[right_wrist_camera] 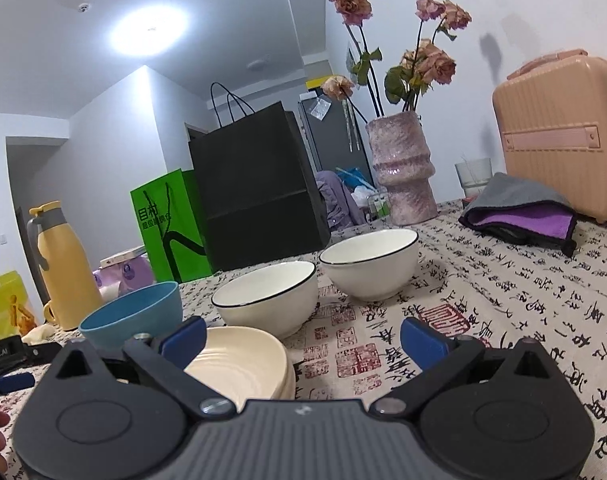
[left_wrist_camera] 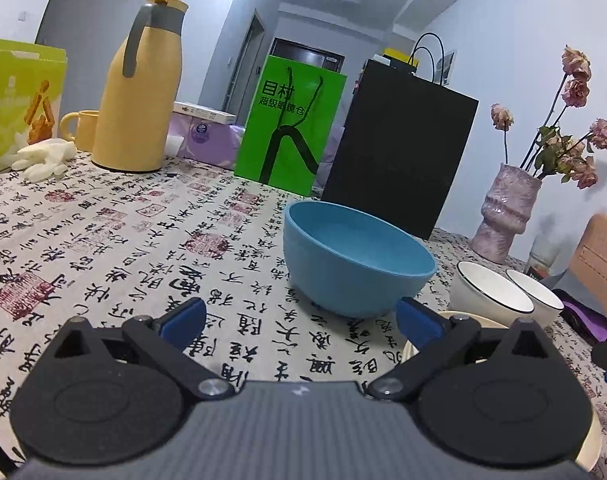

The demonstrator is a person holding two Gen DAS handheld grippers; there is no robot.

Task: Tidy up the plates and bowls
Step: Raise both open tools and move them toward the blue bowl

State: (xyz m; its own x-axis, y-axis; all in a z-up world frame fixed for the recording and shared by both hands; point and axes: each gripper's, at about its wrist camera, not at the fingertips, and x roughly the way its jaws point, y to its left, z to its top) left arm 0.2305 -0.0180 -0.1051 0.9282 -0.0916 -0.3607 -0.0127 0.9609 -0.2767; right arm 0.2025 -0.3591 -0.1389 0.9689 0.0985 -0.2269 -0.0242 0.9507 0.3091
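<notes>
A calligraphy-print cloth is covering the worktop (left_wrist_camera: 103,240). Left to right are sitting a yellow flask (left_wrist_camera: 137,92), blue bowl (left_wrist_camera: 355,256), cream plates (right_wrist_camera: 243,364), two white bowls (right_wrist_camera: 267,300) and vase (right_wrist_camera: 403,168). Both the left claw (left_wrist_camera: 299,320) and right claw (right_wrist_camera: 303,334) are hovering released, grasping nothing.

Both grippers: black linkage arms, round black side discs, silver pivot screws, ribbed grey body, blue finger pads (left_wrist_camera: 185,318). Small white mark mid-body, apparently a logo.
</notes>
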